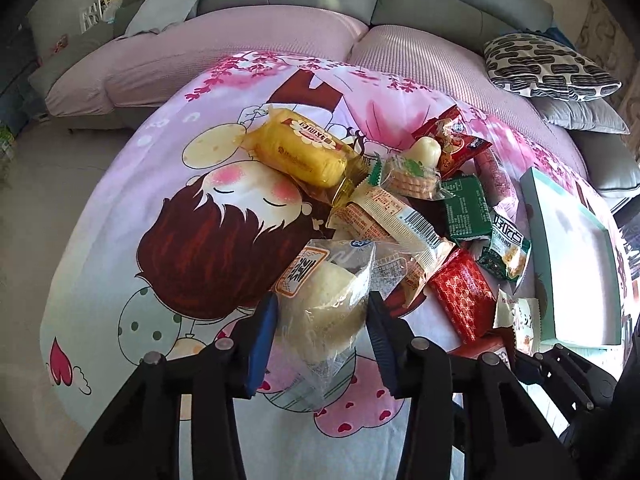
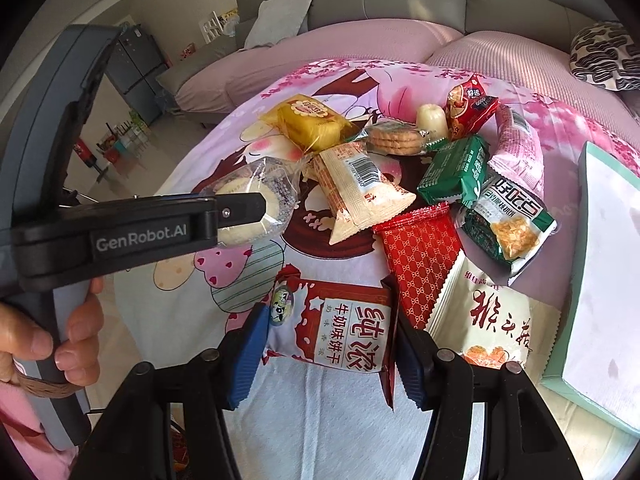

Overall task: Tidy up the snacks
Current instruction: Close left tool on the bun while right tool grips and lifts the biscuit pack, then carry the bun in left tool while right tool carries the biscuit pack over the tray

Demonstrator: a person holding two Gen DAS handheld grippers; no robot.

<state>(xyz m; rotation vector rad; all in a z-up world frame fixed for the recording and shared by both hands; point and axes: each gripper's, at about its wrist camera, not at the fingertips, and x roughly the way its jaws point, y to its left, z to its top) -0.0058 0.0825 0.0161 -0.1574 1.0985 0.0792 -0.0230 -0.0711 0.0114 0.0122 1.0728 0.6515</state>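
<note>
1. The left tool is clenched on a clear-wrapped bun, lifted above the counter.
2. The right tool grips a red-and-white biscuit pack at the near edge of the snack pile.
3. A teal box lies right of the pile.

A clear-wrapped pale bun is being gripped between the blue jaws of the left gripper at lower centre. A heap of snack packets is being carried by the cartoon-printed counter; a teal box is lying at right.
</note>
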